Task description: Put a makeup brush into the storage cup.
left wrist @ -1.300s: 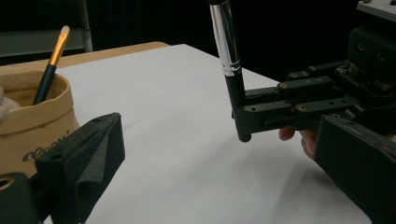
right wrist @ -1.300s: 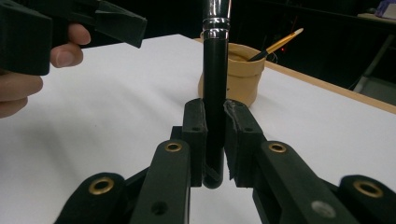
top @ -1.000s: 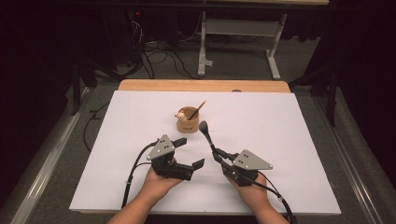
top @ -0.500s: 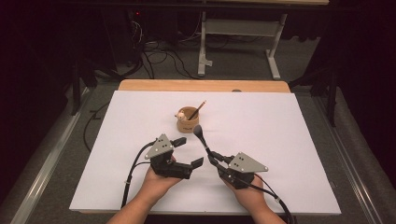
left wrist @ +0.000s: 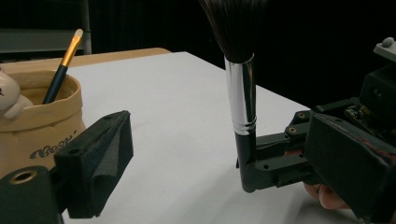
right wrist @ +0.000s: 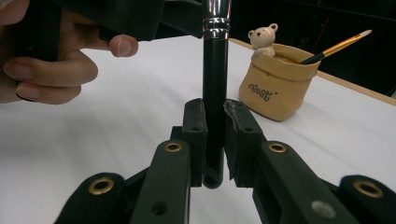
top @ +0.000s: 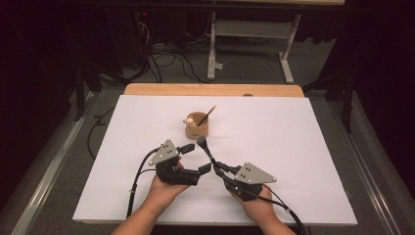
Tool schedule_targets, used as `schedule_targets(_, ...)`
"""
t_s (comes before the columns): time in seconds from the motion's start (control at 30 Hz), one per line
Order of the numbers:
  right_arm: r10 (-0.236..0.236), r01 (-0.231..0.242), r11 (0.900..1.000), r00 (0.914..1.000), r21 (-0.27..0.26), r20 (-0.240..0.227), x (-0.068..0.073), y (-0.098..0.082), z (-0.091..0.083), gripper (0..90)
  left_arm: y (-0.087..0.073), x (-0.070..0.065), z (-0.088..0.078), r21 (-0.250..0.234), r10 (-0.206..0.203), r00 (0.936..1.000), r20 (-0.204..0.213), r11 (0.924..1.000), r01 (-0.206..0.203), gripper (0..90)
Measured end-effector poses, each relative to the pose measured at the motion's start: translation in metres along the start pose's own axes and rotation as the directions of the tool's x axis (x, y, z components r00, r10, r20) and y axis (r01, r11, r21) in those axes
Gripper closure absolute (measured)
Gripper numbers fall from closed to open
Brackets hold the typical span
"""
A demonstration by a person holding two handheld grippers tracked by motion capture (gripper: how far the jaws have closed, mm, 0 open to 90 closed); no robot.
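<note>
My right gripper [top: 219, 168] [right wrist: 215, 135] is shut on the black handle of a makeup brush [top: 207, 152] [right wrist: 215, 70]. The brush's dark bristle head [top: 200, 141] leans up and to the left. My left gripper [top: 196, 158] [left wrist: 217, 144] is open. Its jaws have just been closing a little. In the left gripper view the brush's silver ferrule [left wrist: 241, 91] stands in the gap between them, and neither pad touches it. Beyond sits a tan cup [top: 198, 128] [left wrist: 37, 121] [right wrist: 275, 88] with a small bear figure [right wrist: 263, 37] and a thin gold-tipped brush [top: 208, 113] [right wrist: 341, 46] in it.
A white sheet [top: 293, 147] covers the table, with a wooden strip [top: 210, 89] along its far edge. Both hands rest near the front edge. Behind the table, a metal frame [top: 249, 29] and cables lie on the dark floor.
The right gripper has shifted slightly left and tipped the brush, so its head swung left and down toward the left gripper. The left hand has stayed in place.
</note>
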State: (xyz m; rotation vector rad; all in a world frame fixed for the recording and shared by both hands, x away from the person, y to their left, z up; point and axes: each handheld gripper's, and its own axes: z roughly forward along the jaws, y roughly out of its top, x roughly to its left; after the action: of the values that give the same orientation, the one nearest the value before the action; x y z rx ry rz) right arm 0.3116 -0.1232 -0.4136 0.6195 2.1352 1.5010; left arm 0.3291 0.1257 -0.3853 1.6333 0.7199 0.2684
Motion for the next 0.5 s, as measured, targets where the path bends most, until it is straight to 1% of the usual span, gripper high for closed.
schedule_targets(0.03,-0.002,0.002,1.000,1.0000,0.009,-0.001,0.0006,0.0000,-0.0003,81.5,0.0000,0.0001,-0.0003,-0.001,0.000,1.0000,-0.001,1.0000,0.000,10.4)
schedule_targets(0.07,-0.004,0.004,1.000,1.0000,0.009,-0.005,0.0010,-0.0001,0.0000,81.5,0.0000,0.0003,-0.0005,-0.003,-0.001,1.0000,0.001,1.0000,0.001,10.9)
schedule_targets(0.1,-0.002,0.002,1.000,1.0000,0.009,0.001,0.0019,-0.0001,0.0003,81.5,0.0000,0.0005,-0.0008,-0.004,-0.003,1.0000,0.003,1.0000,0.003,11.7)
schedule_targets(0.13,-0.009,0.009,1.000,0.9999,0.001,-0.008,0.0019,-0.0002,0.0013,81.5,-0.0001,0.0006,-0.0010,-0.006,-0.002,1.0000,0.005,1.0000,0.002,12.6)
schedule_targets(0.17,-0.011,0.011,1.000,0.9999,0.007,-0.008,0.0023,-0.0003,0.0010,81.5,-0.0002,0.0007,-0.0015,-0.008,0.001,1.0000,0.005,1.0000,0.000,14.1)
schedule_targets(0.2,-0.007,0.007,1.000,0.9999,0.000,-0.013,0.0029,-0.0004,0.0018,81.4,-0.0003,0.0008,-0.0017,-0.010,0.002,1.0000,0.005,0.9999,-0.002,15.6)
schedule_targets(0.23,-0.002,0.002,1.000,0.9999,0.005,-0.010,0.0038,-0.0003,0.0017,81.4,-0.0003,0.0009,-0.0019,-0.011,-0.001,1.0000,0.008,0.9999,0.001,16.2)
schedule_targets(0.33,-0.018,0.018,1.000,0.9998,0.005,-0.012,0.0041,-0.0003,0.0022,81.5,-0.0005,0.0014,-0.0022,-0.016,-0.010,0.9997,0.022,0.9998,0.010,19.1)
schedule_targets(0.4,-0.011,0.011,1.000,0.9998,0.002,-0.016,0.0052,-0.0004,0.0029,81.4,-0.0007,0.0019,-0.0025,-0.019,-0.019,0.9994,0.030,0.9996,0.019,21.2)
schedule_targets(0.5,-0.018,0.018,1.000,0.9997,0.008,-0.019,0.0056,-0.0005,0.0031,81.5,-0.0011,0.0026,-0.0031,-0.024,-0.028,0.9987,0.044,0.9993,0.029,24.9)
